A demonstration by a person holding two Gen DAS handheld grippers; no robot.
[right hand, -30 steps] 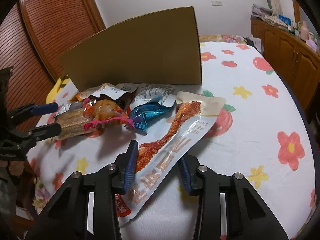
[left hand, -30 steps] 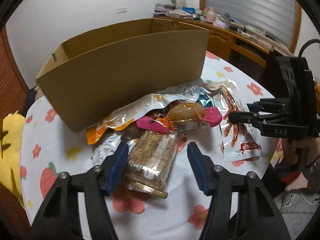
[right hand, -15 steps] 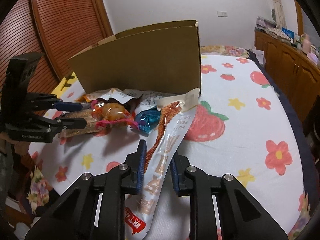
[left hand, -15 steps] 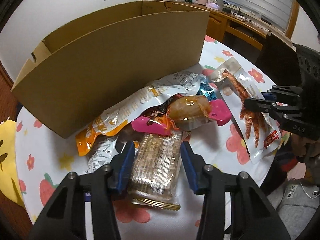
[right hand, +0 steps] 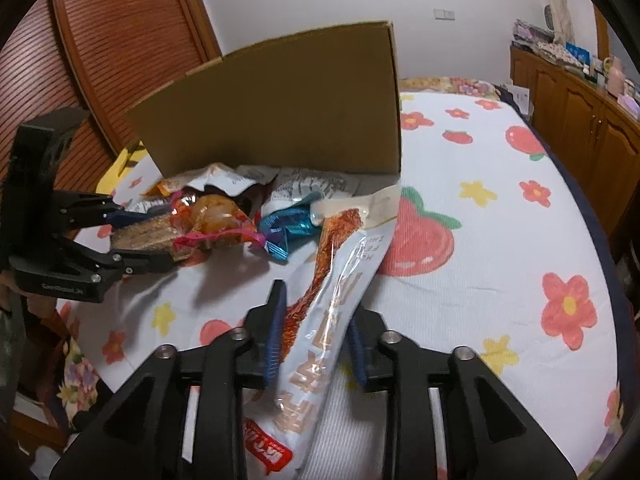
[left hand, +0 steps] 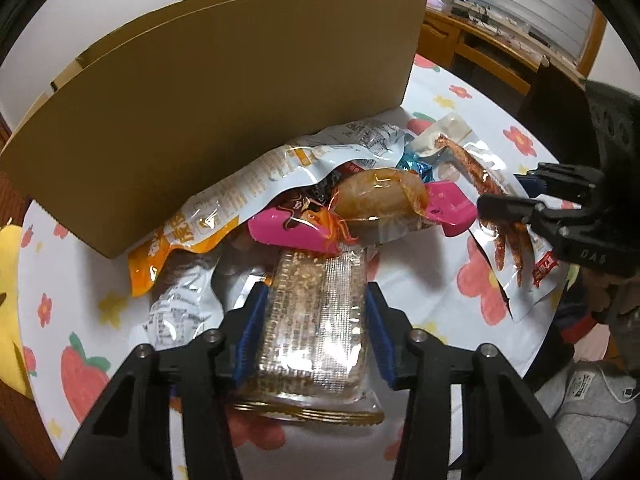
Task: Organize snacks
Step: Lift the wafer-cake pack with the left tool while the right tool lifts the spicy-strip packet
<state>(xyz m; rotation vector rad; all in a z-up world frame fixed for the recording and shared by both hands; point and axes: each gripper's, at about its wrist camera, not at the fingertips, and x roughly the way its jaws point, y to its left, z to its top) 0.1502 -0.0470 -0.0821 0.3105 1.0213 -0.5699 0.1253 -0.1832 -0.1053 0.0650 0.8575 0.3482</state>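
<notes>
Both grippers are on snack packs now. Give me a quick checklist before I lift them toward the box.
1. Left gripper jaws around the sesame bar pack: ok, pads at both sides.
2. Right gripper jaws on the long white pouch: ok, pinched and bowed.
3. Sesame pack free of the pile: not ok, the pink-edged pack overlaps its far end.
4. Cardboard box open at the top: ok.
5. Room inside the box: cannot tell, interior hidden.
</notes>
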